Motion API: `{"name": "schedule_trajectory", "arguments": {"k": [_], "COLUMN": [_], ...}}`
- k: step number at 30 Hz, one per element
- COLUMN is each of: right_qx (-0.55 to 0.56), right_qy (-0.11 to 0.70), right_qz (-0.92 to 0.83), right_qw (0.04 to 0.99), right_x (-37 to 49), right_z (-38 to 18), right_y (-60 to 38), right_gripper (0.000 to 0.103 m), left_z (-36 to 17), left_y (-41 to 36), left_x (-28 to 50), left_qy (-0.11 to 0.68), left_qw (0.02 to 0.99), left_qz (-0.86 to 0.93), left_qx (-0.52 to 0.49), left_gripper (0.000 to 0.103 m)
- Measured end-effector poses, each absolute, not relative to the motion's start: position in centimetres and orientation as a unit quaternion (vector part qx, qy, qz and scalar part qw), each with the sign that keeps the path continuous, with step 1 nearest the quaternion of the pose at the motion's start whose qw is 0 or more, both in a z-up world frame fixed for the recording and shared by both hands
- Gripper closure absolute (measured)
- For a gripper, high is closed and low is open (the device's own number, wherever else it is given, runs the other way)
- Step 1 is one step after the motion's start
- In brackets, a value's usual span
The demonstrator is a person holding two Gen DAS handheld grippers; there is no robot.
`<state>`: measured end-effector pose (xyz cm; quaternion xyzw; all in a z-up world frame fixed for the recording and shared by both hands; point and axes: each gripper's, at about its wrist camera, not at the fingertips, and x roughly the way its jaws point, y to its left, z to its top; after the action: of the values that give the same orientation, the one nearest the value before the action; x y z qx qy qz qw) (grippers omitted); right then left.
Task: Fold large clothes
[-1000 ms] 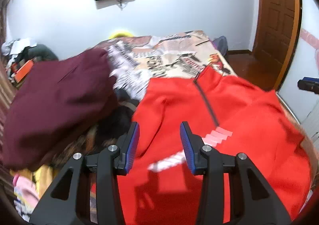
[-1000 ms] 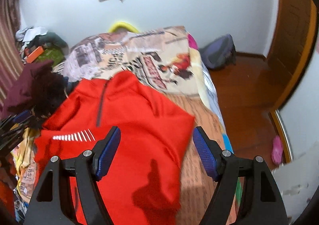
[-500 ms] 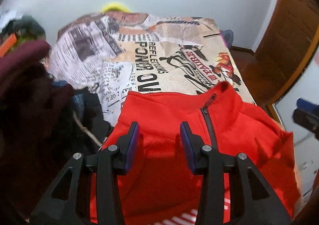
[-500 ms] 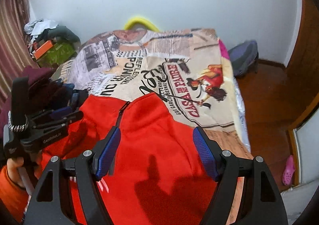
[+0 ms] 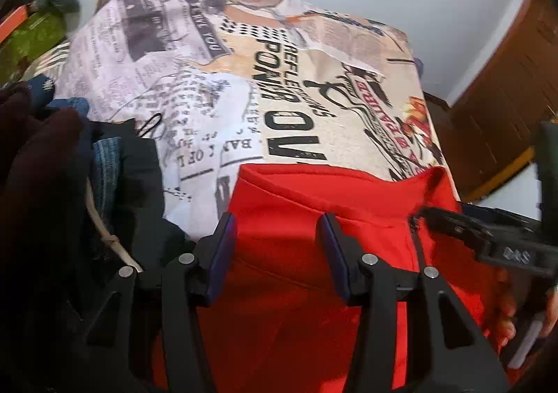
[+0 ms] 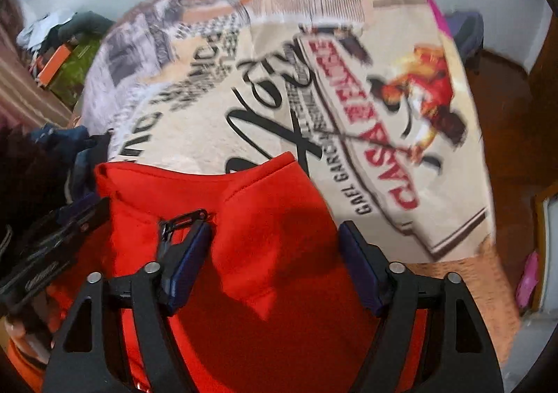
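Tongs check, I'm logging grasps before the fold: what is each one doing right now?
Left tongs: opening, empty, over the red sweatshirt.
Right tongs: opening wide, empty, over the sweatshirt near its collar.

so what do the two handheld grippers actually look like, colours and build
Both match. The left gripper and right gripper each have two matte black plastic fingers with triangular cut-outs, silver round screw heads at the joints, and dark blue ribbed pads on the inner faces. From the left camera, the right gripper's side shows small pale lettering, too blurred to read. An orange sleeve shows behind the left one.
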<state>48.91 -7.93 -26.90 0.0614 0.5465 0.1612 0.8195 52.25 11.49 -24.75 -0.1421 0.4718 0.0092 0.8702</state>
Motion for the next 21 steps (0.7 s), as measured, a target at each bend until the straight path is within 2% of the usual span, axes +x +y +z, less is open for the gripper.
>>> {"name": "schedule_trajectory", "arguments": {"k": [4,5,6,8,10,13,21], "right_qx": [0.09,0.088,0.085,0.073,0.061,0.074,0.065], "right_qy": [0.551,0.548,0.545,0.538,0.529,0.516,0.463], "right_qz": [0.166,0.17,0.174,0.178,0.181,0.19,0.218], "right_qw": [0.813,0.814,0.816,0.821,0.827,0.832,0.856], "right_x": [48.9,48.6,48.3,47.7,47.0,45.7,40.0], "right_z": [-27.2,-27.1,-26.9,-26.3,-25.5,-24.0,-18.7], "right_y": [-8.7,-8.7,-8.6,-8.4,-8.3,-8.7,-9.6], "right_gripper": [0.026,0.033,0.036,0.057,0.075,0.084,0.086], "left_z": [-24.6,-24.5,-24.4,-24.2,-24.0,-22.9,-16.1], "left_y": [11.2,11.0,10.7,10.1,9.3,7.4,4.1], "left_x": [52.2,52.2,52.1,52.0,51.7,50.4,43.8], "left_qy": [0.474,0.474,0.473,0.475,0.477,0.47,0.408], "left_qw": [0.868,0.868,0.868,0.87,0.87,0.879,0.912], "left_qz": [-0.01,-0.015,-0.02,-0.019,-0.019,-0.011,-0.026], "left_qx": [-0.148,-0.147,-0.145,-0.132,-0.121,-0.077,-0.017], "left_gripper": [0.067,0.077,0.082,0.103,0.103,0.103,0.103]}}
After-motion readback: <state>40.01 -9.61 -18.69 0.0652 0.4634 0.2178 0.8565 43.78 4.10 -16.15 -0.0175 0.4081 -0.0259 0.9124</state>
